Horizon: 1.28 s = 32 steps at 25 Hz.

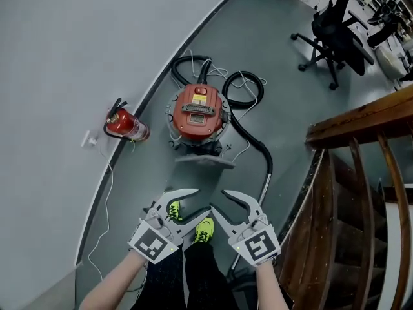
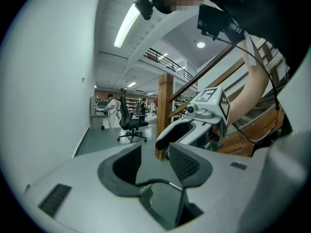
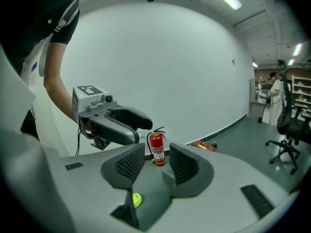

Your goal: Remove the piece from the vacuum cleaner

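- The vacuum [image 1: 199, 112] stands on the floor near the wall, with its black hose [image 1: 259, 148] looping behind it and to its right.
- An extinguisher [image 1: 127, 127] stands to its left.
- A chair [image 1: 337, 26] and a wooden railing [image 1: 361, 124] are farther off.
- The left tool [image 2: 158, 162] and right tool [image 3: 156, 165] hover short of it, both released and empty.
- Its piece is hard to make out.

Vacuum cleaner [image 1: 199, 112]: red-orange lid, black hose [image 1: 253, 137].
Fire extinguisher [image 1: 127, 127]: red, black nozzle.
Shoes [image 1: 205, 230]: neon yellow-green.
Left gripper [image 1: 200, 200], right gripper [image 1: 218, 199]: grey, black-and-white square markers.
Office chair [image 1: 335, 34]: black.
Stair railing [image 1: 361, 124]: brown wood.
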{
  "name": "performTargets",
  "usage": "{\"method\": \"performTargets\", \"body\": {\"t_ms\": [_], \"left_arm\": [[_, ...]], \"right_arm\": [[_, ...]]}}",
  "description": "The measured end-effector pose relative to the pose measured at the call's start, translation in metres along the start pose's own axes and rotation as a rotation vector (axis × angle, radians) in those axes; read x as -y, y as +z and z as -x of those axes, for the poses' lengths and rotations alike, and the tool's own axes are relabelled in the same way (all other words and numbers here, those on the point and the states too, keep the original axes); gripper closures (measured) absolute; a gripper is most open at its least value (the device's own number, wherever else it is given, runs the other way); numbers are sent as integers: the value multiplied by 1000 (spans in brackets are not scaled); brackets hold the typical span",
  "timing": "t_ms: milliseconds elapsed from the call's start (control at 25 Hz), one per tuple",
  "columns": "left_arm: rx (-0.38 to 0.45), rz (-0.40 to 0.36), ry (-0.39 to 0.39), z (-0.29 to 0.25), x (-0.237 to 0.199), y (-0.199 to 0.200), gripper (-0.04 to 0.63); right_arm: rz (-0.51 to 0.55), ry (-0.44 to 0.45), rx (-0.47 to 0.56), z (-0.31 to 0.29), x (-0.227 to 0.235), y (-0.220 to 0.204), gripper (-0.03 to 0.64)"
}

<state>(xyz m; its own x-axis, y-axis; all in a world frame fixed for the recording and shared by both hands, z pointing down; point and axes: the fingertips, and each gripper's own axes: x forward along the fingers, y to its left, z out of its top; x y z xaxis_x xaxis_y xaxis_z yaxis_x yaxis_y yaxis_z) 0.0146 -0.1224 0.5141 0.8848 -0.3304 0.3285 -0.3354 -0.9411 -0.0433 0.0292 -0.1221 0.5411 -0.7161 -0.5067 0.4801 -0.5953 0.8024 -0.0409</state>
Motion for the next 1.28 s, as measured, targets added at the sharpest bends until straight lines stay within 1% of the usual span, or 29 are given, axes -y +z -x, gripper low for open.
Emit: {"method": "performTargets", "body": {"t_ms": [200,400,560,760,1000,1120,1280], "left_arm": [[-26,14,-6,-6,-12,-32,400],[-31,18,-26,-19,-27,-59,388],[-28,30,-41,-30,-37,-78,373],[-29,41,-50,-45,-44,-103,357],[-23,27,-58,-56,-49,-118,357],[-40,11,-72,-61,-52,-129,356],[-26,32,-46,-72,-55,-147,348]], "right_arm": [[-11,10,-38,-24,4,-22,449],[-11,10,-71,-47,18,-41,431],[-28,-2,-87,-61,30,-57,414],[-52,-18,-102,-75,39,-79,413],[-31,-17,-112,-85,48,-93,411],[-16,-16,-128,-93,51,-103,405],[-14,-20,-125,-105,57,-121,394]]}}
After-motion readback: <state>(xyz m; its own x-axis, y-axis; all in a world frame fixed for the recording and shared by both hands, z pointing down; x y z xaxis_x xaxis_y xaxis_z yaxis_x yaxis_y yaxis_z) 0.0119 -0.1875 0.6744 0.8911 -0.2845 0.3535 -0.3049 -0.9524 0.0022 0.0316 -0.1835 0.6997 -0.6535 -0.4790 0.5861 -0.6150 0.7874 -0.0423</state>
